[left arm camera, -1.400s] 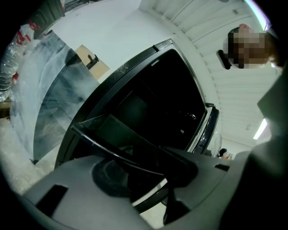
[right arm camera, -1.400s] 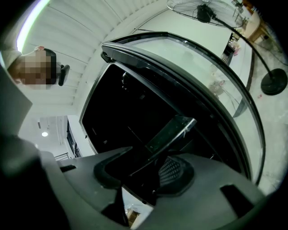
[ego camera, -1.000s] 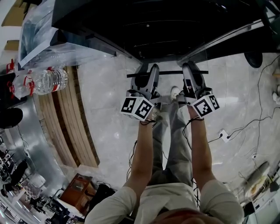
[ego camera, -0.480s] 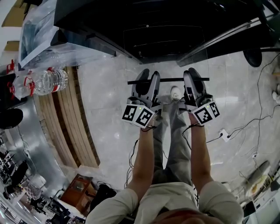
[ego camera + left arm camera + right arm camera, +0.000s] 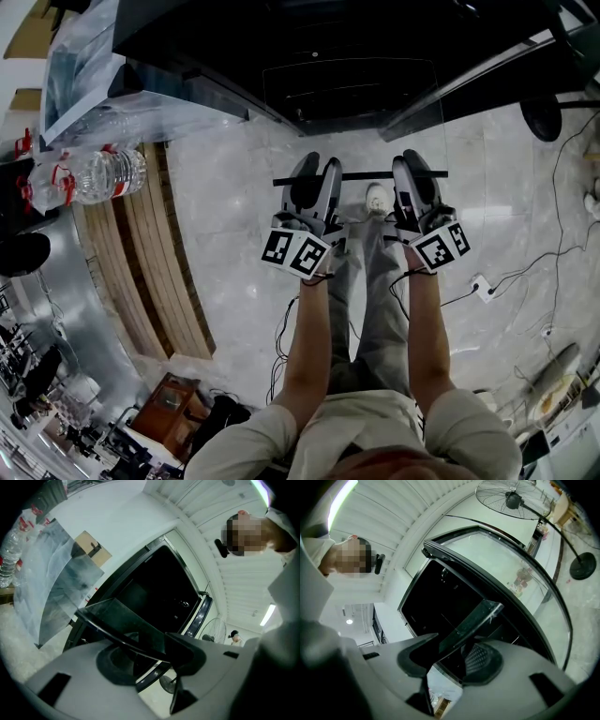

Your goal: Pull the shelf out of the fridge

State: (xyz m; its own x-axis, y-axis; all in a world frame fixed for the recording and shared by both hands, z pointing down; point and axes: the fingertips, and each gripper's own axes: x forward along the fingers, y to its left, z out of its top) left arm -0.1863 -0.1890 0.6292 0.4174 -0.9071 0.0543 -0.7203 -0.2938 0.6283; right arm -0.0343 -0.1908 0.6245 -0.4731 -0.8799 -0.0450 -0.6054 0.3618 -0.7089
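A clear glass shelf (image 5: 352,117) with a black front bar lies level between the open black fridge (image 5: 356,37) and me, its far edge still at the fridge's mouth. My left gripper (image 5: 314,180) is shut on the bar near its left end. My right gripper (image 5: 415,176) is shut on it near the right end. In the left gripper view the shelf (image 5: 124,620) runs slanting between the jaws of the left gripper (image 5: 150,660). The right gripper view shows the shelf (image 5: 471,620) clamped in the right gripper (image 5: 450,660), with the dark fridge cavity (image 5: 436,597) behind.
The fridge door (image 5: 487,80) stands open to the right. Water bottles (image 5: 103,173) and a plastic sheet (image 5: 84,56) sit left, above a wooden slatted bench (image 5: 150,272). A fan base (image 5: 548,127), cables (image 5: 562,234) and a power strip (image 5: 480,289) lie on the marble floor at right.
Both grippers have drawn back toward me with the shelf's front bar, so more of the glass now shows outside the fridge.
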